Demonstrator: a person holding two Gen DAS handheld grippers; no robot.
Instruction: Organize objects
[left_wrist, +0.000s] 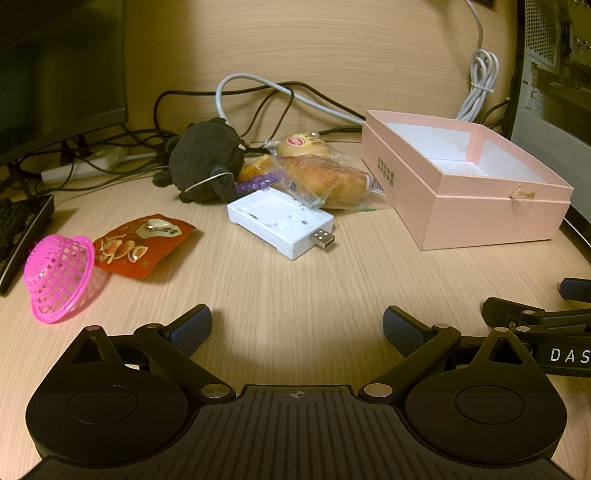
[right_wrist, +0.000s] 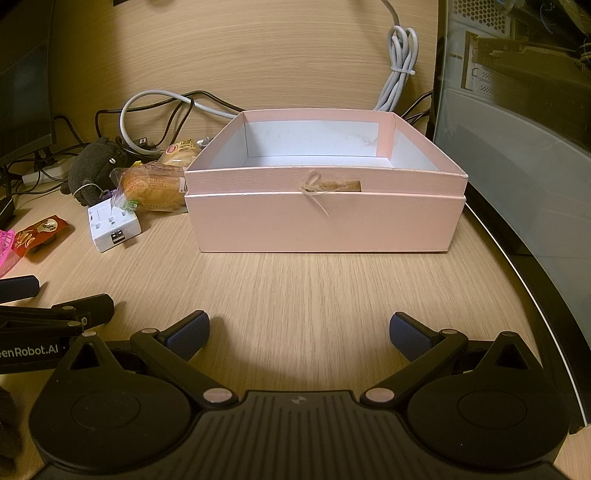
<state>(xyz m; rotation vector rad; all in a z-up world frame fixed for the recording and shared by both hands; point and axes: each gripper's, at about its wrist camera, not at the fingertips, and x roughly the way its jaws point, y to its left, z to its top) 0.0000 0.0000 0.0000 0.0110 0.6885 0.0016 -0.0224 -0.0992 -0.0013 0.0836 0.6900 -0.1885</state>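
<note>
Left gripper (left_wrist: 297, 326) agape, white charger (left_wrist: 279, 222) plug pointing right-forward

Light: warm, dim indoor, brightest mid-desk (left_wrist: 295, 280).
Shadows: soft, short.
Edges: fisheye bending, dark corners.
Focus: mostly sharp.

Open pink box (right_wrist: 325, 225) beside scattered snacks (left_wrist: 325, 177), plush (left_wrist: 207, 162), charger (left_wrist: 280, 221).
</note>
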